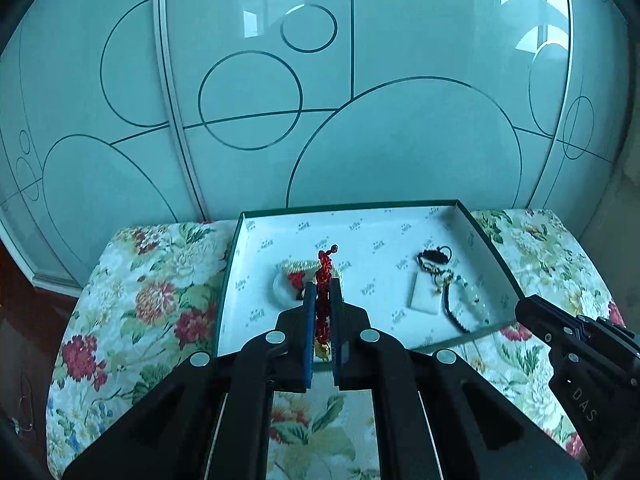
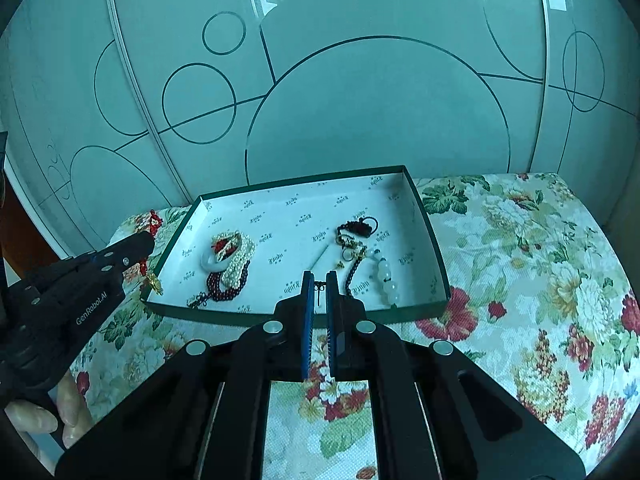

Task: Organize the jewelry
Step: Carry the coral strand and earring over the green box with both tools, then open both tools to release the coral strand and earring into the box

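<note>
A green-rimmed white box (image 1: pixel 236 236) (image 2: pixel 436 240) lies on a floral cloth. My left gripper (image 1: pixel 323 288) is shut on a red knotted cord ornament (image 1: pixel 323 280) with a gold charm (image 2: pixel 154 282), held above the box's near left edge. In the box, a pile of pearl strands (image 2: pixel 236 256), a white bangle (image 2: pixel 212 264) and dark red beads (image 2: pixel 224 286) lies at left. A dark cord pendant (image 2: pixel 360 226), a white tag (image 1: pixel 426 294) and a white bead bracelet (image 2: pixel 386 276) lie at right. My right gripper (image 2: pixel 319 280) is nearly closed over the near rim, with nothing visibly in it.
The floral cloth (image 2: pixel 520 260) covers a small table. A frosted glass sliding door (image 1: pixel 320 100) with circle patterns stands right behind it. The left gripper's body (image 2: pixel 80 280) shows at the left in the right wrist view, and the right gripper's body (image 1: pixel 580 340) at the right in the left wrist view.
</note>
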